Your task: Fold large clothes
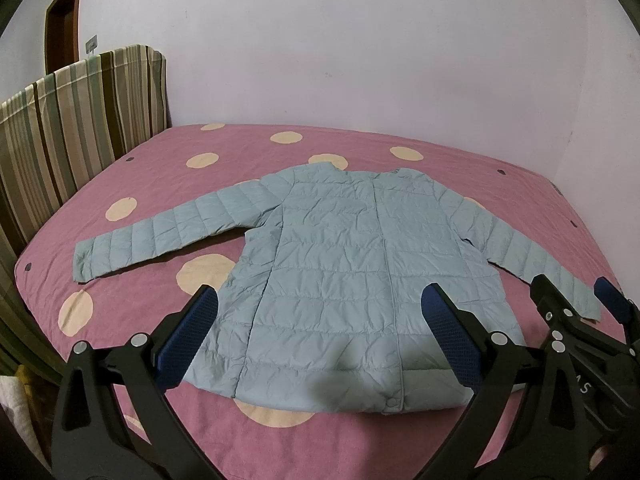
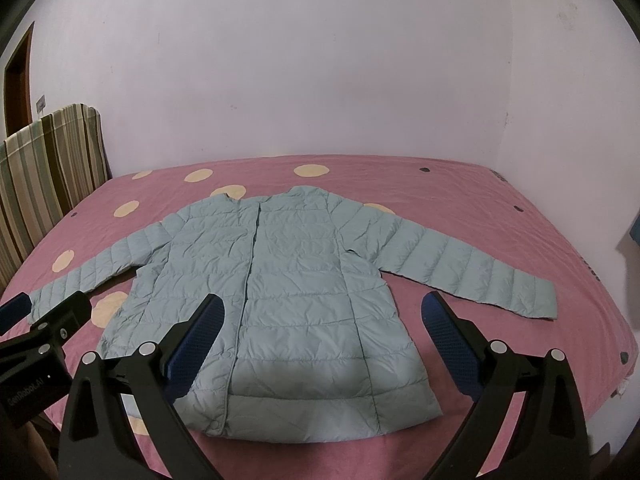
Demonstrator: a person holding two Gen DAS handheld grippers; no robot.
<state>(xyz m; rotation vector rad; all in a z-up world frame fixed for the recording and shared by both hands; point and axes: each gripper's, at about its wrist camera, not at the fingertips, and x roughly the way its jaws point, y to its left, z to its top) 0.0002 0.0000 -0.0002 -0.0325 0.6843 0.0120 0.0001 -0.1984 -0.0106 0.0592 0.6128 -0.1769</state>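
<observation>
While hanging above the near edge of the bed, left gripper (image 1: 320,336) spread wide, blue pads well apart, nothing between them, touching nothing. Left pad (image 1: 188,336) over the jacket's near left corner in that view, right pad (image 1: 450,336) over the hem farther right. Right gripper (image 2: 326,336) likewise spread wide, empty, raised clear of the fabric. Seen from the left wrist, right gripper at the right edge of the frame, near the cuff of the right sleeve; seen from the right wrist, left gripper at the left edge, near the cuff of the left sleeve.

Just beyond the fingers, pale blue quilted jacket (image 2: 288,280) laid flat on the bed, front up, closed down the middle, hem toward the cameras, collar toward the wall. Snap button (image 1: 390,403) visible at the bottom of the placket. Left sleeve (image 1: 160,236) stretched out sideways and slightly toward the near edge; right sleeve (image 2: 460,264) stretched out the other way, cuff near the right side of the bed.

Under the jacket, pink bedsheet (image 2: 480,208) with cream dots, some partly hidden under the jacket. Farther back on the left, striped headboard (image 1: 72,128). Behind everything, plain pale wall (image 2: 320,80), with a brown door frame (image 1: 64,16) at far left.
</observation>
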